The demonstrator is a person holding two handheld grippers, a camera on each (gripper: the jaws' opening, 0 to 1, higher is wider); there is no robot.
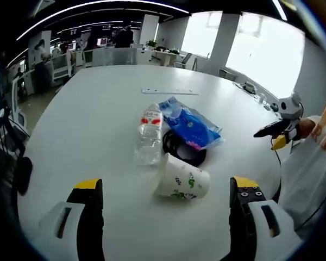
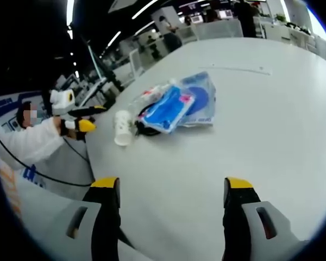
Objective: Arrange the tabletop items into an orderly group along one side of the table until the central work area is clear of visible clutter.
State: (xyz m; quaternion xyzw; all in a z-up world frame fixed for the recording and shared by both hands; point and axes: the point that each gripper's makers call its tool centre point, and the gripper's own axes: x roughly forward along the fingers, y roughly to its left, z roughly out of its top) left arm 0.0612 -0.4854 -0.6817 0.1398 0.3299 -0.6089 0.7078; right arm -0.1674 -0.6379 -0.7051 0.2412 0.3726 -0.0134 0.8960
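In the left gripper view, the left claw (image 1: 167, 198) is held wide open above the white desk (image 1: 98, 125), nothing between its jaws. Just beyond it a paper cup (image 1: 182, 180) lies on its side, touching a black coil (image 1: 183, 150). A clear bottle (image 1: 150, 136) lies flat beside them, and a blue packet (image 1: 191, 124) overlaps the coil. In the right gripper view, the right claw (image 2: 172, 201) is likewise held open and empty, the same cluster seen well ahead near the desk's edge.
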